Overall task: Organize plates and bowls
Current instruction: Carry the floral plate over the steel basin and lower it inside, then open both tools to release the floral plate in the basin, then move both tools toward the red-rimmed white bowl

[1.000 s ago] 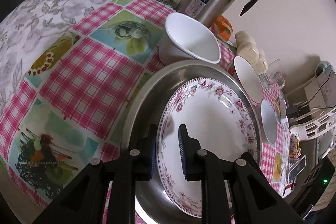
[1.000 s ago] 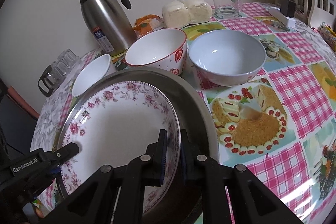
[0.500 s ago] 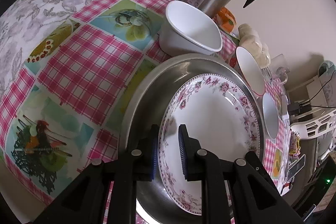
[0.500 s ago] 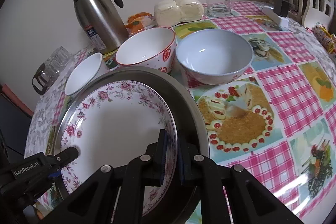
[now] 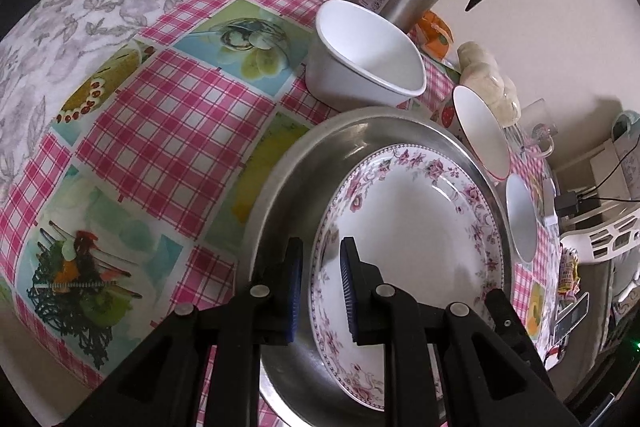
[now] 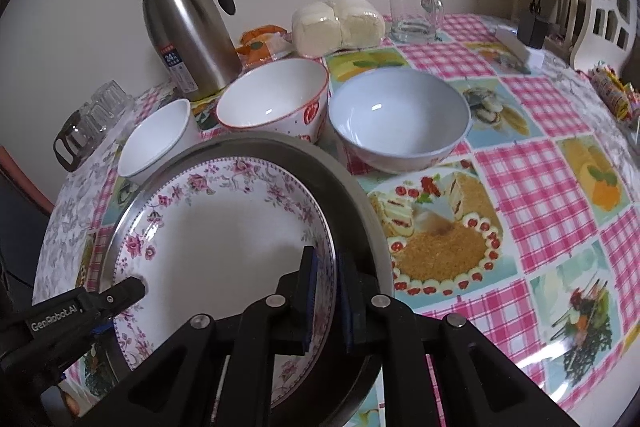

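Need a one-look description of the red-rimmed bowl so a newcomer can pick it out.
Start at the steel thermos jug standing by the wall. Three bowls sit in a row in front of it, behind the metal tray; take the middle one, the red-rimmed bowl. Its red rim line and red-patterned outside set it apart from the plain white bowl and the pale blue bowl.

Floral-rimmed white plate (image 6: 224, 227) (tilted) sits inside steel basin (image 6: 360, 211).
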A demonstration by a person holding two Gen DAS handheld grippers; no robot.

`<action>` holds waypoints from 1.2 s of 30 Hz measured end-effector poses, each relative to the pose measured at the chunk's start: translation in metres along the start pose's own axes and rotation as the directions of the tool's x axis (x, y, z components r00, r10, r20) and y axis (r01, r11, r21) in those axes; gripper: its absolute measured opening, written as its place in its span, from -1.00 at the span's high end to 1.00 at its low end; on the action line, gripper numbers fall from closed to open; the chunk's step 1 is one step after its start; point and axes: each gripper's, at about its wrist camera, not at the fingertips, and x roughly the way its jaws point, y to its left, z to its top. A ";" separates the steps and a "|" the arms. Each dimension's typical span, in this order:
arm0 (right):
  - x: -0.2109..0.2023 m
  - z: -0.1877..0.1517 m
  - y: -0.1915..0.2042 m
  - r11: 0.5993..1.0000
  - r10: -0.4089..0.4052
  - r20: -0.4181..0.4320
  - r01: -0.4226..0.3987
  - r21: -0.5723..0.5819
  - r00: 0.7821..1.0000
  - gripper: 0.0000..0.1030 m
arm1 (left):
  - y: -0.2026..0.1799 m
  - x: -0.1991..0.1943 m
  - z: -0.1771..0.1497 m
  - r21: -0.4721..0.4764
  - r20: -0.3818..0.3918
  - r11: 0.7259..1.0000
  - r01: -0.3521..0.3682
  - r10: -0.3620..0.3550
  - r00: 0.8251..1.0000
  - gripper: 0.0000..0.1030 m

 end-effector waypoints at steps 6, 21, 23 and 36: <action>-0.011 0.004 0.000 1.000 0.010 0.031 -0.010 -0.006 0.999 0.70 | -0.002 -0.006 -0.001 0.020 0.007 1.000 -0.018 0.018 1.000 0.60; -0.029 0.007 0.021 0.992 -0.016 0.132 0.032 -0.119 0.991 -0.47 | -0.014 -0.036 0.004 0.108 0.105 0.989 -0.101 0.089 0.990 -0.32; -0.027 0.007 0.021 0.992 -0.020 0.130 0.036 -0.120 0.991 -0.56 | -0.013 -0.035 0.004 0.108 0.116 0.986 -0.129 0.116 0.986 -0.49; -0.022 0.007 0.013 0.994 -0.043 0.109 0.053 -0.096 0.993 -1.00 | 0.001 -0.034 0.009 0.068 0.204 0.965 -0.254 0.236 0.950 -0.94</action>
